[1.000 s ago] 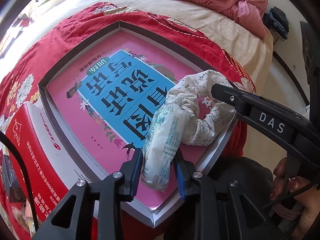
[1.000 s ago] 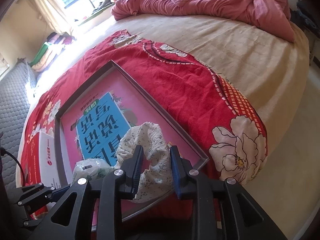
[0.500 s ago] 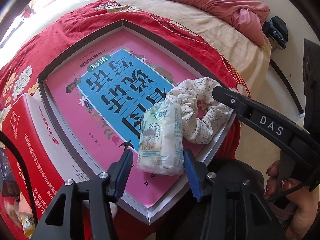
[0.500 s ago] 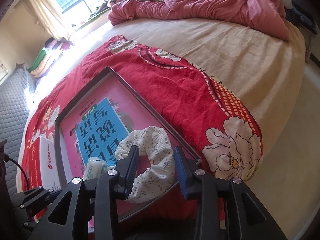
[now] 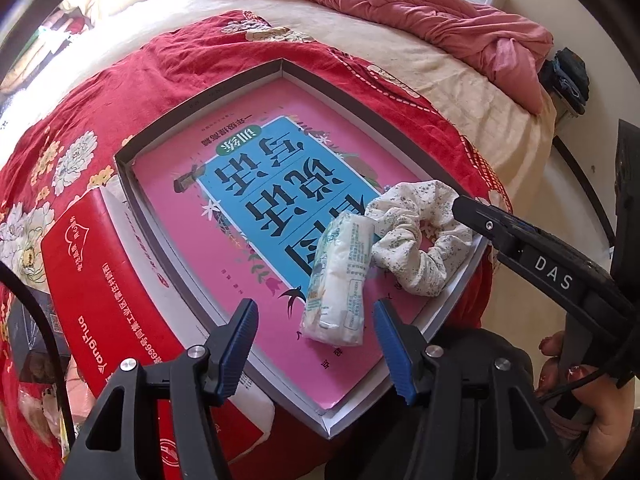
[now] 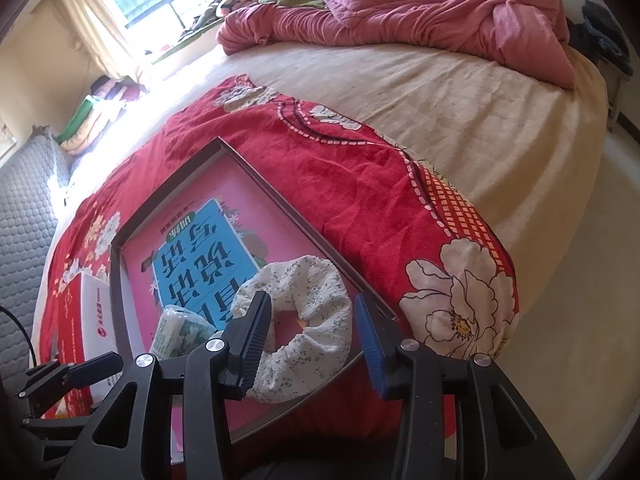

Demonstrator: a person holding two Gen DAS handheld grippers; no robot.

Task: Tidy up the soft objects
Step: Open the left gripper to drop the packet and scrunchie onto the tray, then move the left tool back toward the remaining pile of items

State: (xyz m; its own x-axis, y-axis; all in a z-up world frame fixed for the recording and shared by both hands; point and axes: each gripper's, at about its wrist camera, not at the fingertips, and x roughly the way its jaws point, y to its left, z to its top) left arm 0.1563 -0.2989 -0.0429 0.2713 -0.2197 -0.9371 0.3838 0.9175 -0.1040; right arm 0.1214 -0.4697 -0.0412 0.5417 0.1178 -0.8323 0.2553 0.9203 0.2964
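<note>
A shallow grey box (image 5: 200, 106) lies on a red floral blanket and holds a pink book with a blue panel (image 5: 276, 184). On the book's near right corner lie a white tissue pack (image 5: 340, 276) and a floral scrunchie (image 5: 416, 236), touching each other. My left gripper (image 5: 314, 312) hovers over the pack's near end. Its jaws are opening and neither pad touches the pack. My right gripper (image 6: 311, 304) stands over the scrunchie (image 6: 304, 320), its jaws also opening. The left finger crosses in front of the scrunchie's hole and the right finger stands clear of the fabric.
A red-and-white carton (image 5: 104, 280) sits against the box's left side. A crumpled pink quilt (image 6: 420, 20) lies at the far end of the bed. The blanket's edge and the pale floor (image 6: 580, 280) fall away to the right. A hand (image 5: 592, 408) holds the right gripper.
Both grippers' jaws have spread. The left one let go of the tissue pack, which now lies on the book, and drew back upward. The right one released the scrunchie.
</note>
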